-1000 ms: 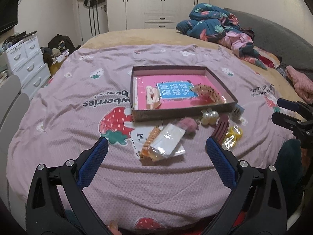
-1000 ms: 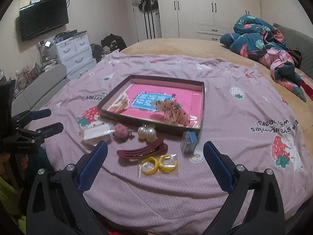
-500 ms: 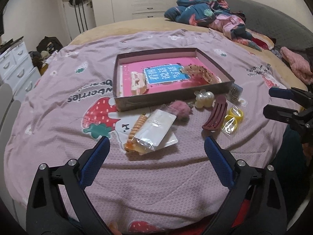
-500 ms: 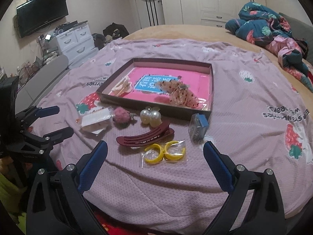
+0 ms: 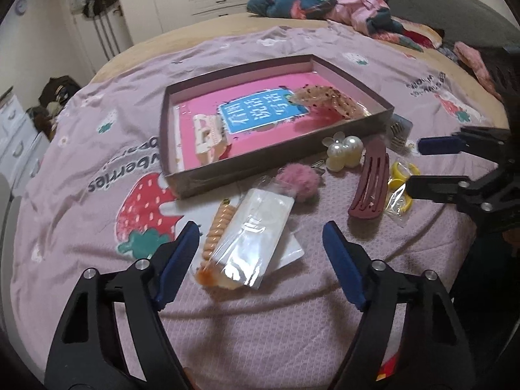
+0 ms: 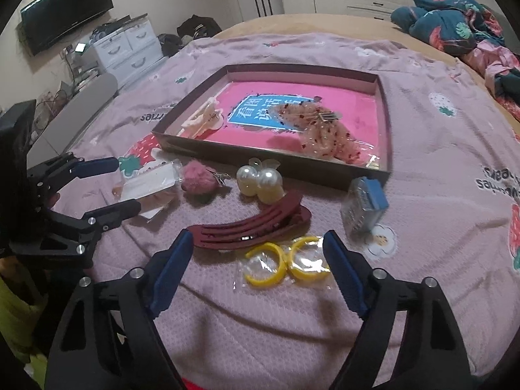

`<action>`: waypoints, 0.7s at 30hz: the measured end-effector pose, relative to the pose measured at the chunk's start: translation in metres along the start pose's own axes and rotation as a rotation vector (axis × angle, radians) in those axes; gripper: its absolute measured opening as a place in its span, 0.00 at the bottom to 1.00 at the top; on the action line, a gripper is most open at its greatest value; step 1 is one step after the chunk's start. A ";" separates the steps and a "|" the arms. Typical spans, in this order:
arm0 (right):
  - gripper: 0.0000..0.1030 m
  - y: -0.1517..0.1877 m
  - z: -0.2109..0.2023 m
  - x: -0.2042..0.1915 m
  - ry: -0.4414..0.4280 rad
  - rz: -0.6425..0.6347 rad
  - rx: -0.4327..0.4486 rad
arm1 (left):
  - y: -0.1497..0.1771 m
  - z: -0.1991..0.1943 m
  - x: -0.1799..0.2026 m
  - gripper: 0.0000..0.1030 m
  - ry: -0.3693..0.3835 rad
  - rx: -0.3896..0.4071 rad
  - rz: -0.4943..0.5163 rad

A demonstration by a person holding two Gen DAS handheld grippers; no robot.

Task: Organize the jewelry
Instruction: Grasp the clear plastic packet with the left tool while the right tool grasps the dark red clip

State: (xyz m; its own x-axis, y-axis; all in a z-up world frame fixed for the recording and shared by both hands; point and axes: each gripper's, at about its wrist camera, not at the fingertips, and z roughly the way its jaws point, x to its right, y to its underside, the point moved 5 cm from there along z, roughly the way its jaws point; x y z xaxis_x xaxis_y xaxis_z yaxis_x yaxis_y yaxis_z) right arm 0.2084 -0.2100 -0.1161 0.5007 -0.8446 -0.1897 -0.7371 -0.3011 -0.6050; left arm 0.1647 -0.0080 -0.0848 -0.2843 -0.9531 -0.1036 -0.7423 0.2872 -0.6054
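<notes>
On the bed's pink strawberry-print bedspread (image 5: 97, 214), a shallow brown cardboard tray (image 5: 354, 130) held a cream claw clip (image 5: 208, 139) and a dotted fabric hair piece (image 5: 328, 100), while the other pieces lay loose at its near wall. The left tool (image 5: 260, 243) hung spread wide and empty, with a clear plastic packet (image 5: 253, 237) at its 12 o'clock, just ahead of the tips. A coiled orange hair tie (image 5: 217, 227) lay along the packet's left edge; both had their long axes running from 6 toward 1 o'clock, roughly in line with the tool's reach, so I judged the jaws would close across the packet's narrow width. The right tool (image 6: 256, 253) was also spread wide and empty, and a bagged pair of yellow hoops (image 6: 286, 263) sat between its tips. The dark red barrette (image 6: 250, 224), hard, slotted and curved, lay crosswise just beyond, from 9 to 2 o'clock. Farther off were a fuzzy pink pompom clip (image 6: 196, 178), a glossy pearl clip (image 6: 260, 182) and a small blue-lidded clear box (image 6: 364, 204). Each tool was nearer its own cluster; the film bags would probably slip or crumple when pinched.
</notes>
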 end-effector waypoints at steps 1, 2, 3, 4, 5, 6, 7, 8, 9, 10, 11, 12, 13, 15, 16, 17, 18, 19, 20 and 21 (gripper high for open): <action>0.74 -0.001 0.003 0.001 -0.006 0.005 -0.007 | 0.000 0.003 0.001 0.67 0.000 -0.006 0.006; 0.73 -0.002 0.007 0.001 -0.010 0.013 -0.015 | -0.001 0.005 0.000 0.67 -0.003 -0.010 0.010; 0.72 -0.003 0.010 0.002 -0.014 0.018 -0.018 | -0.001 0.009 0.000 0.65 -0.004 -0.017 0.012; 0.71 -0.003 0.012 0.003 -0.018 0.025 -0.021 | -0.001 0.013 -0.001 0.63 -0.002 -0.023 0.010; 0.71 -0.004 0.015 0.005 -0.020 0.040 -0.029 | -0.001 0.015 -0.002 0.62 0.001 -0.027 0.007; 0.69 -0.004 0.017 0.007 -0.027 0.050 -0.034 | 0.000 0.018 -0.004 0.61 0.005 -0.035 0.001; 0.69 -0.005 0.020 0.008 -0.035 0.061 -0.039 | 0.000 0.020 -0.006 0.59 0.007 -0.040 -0.004; 0.68 -0.005 0.023 0.011 -0.040 0.076 -0.046 | 0.001 0.022 -0.008 0.58 0.008 -0.044 -0.008; 0.67 -0.005 0.025 0.013 -0.041 0.085 -0.051 | 0.002 0.025 -0.010 0.55 0.009 -0.052 -0.016; 0.66 -0.005 0.027 0.015 -0.042 0.093 -0.056 | 0.003 0.027 -0.013 0.53 0.009 -0.059 -0.026; 0.65 -0.005 0.029 0.017 -0.042 0.105 -0.062 | 0.003 0.029 -0.016 0.52 0.008 -0.062 -0.034; 0.63 -0.006 0.031 0.018 -0.043 0.109 -0.062 | 0.003 0.029 -0.017 0.51 0.009 -0.062 -0.041; 0.62 -0.007 0.032 0.018 -0.045 0.113 -0.065 | 0.003 0.030 -0.019 0.50 0.011 -0.063 -0.049; 0.59 -0.008 0.034 0.020 -0.048 0.121 -0.070 | 0.003 0.030 -0.023 0.47 0.017 -0.061 -0.066; 0.59 -0.009 0.036 0.020 -0.051 0.124 -0.072 | 0.003 0.029 -0.024 0.45 0.021 -0.060 -0.070; 0.58 -0.010 0.037 0.020 -0.052 0.126 -0.074 | 0.003 0.029 -0.024 0.45 0.022 -0.060 -0.074; 0.58 -0.011 0.038 0.020 -0.052 0.128 -0.078 | 0.003 0.029 -0.025 0.45 0.025 -0.060 -0.077; 0.57 -0.011 0.040 0.021 -0.051 0.132 -0.081 | 0.003 0.029 -0.025 0.44 0.028 -0.059 -0.081; 0.56 -0.011 0.041 0.022 -0.053 0.136 -0.084 | 0.003 0.028 -0.026 0.43 0.030 -0.057 -0.084; 0.55 -0.011 0.043 0.021 -0.056 0.139 -0.087 | 0.002 0.027 -0.027 0.41 0.033 -0.054 -0.088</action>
State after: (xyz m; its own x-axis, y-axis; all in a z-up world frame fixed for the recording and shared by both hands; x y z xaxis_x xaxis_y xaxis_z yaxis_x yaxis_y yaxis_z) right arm 0.2469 -0.2058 -0.1461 0.4135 -0.8558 -0.3110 -0.8363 -0.2219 -0.5014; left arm 0.1870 0.0157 -0.1049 -0.2360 -0.9714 -0.0256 -0.7968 0.2085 -0.5672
